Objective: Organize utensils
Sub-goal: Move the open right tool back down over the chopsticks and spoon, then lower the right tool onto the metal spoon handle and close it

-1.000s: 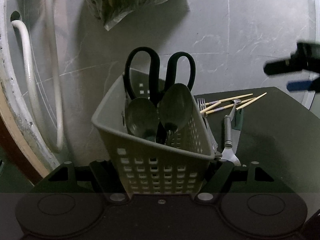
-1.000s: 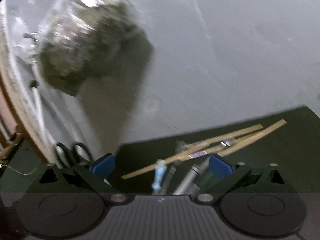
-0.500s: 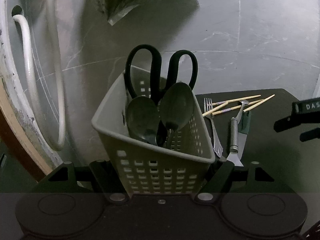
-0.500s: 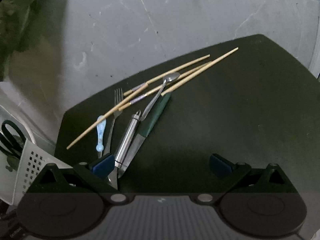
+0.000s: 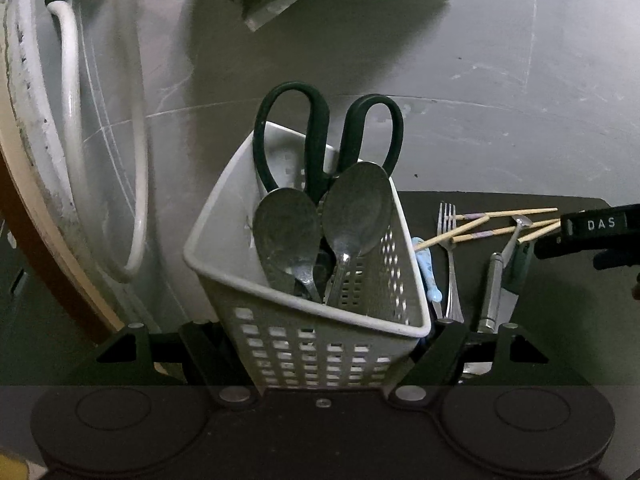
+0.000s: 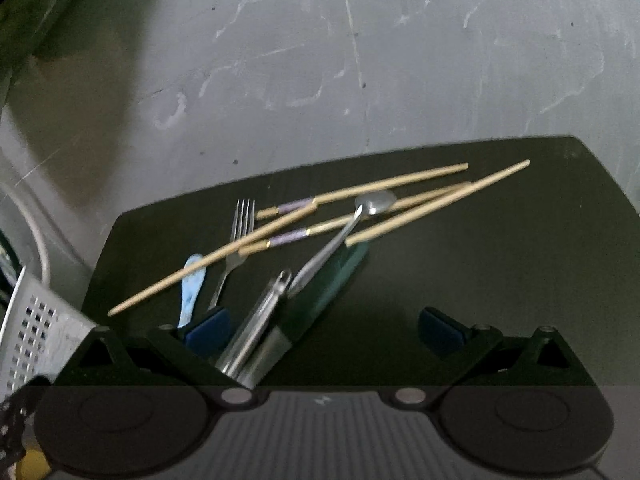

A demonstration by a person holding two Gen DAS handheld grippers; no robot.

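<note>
Presently the left gripper (image 5: 320, 344) is clamped on the basket (image 5: 304, 320), scissors (image 5: 328, 136) and two spoons (image 5: 320, 232) upright inside. At its 3 o'clock, the mat (image 6: 500, 248) bears chopsticks (image 6: 400, 184) and fork (image 6: 240, 224). The right gripper (image 6: 324, 328) stands wide, holding nothing.

In the left wrist view a basket (image 5: 320, 344) fills the centre of the frame, with scissors (image 5: 320, 140) standing at its back and two spoons (image 5: 320, 232) leaning in front of them. To its right, on a mat (image 5: 560, 300), lie a fork (image 5: 450, 256), chopsticks (image 5: 504, 222) and a peeler (image 5: 491, 292). In the right wrist view the chopsticks (image 6: 360, 208) cross over the fork (image 6: 240, 236) at mid-frame, and the basket (image 6: 36, 328) sits at the lower left edge.
</note>
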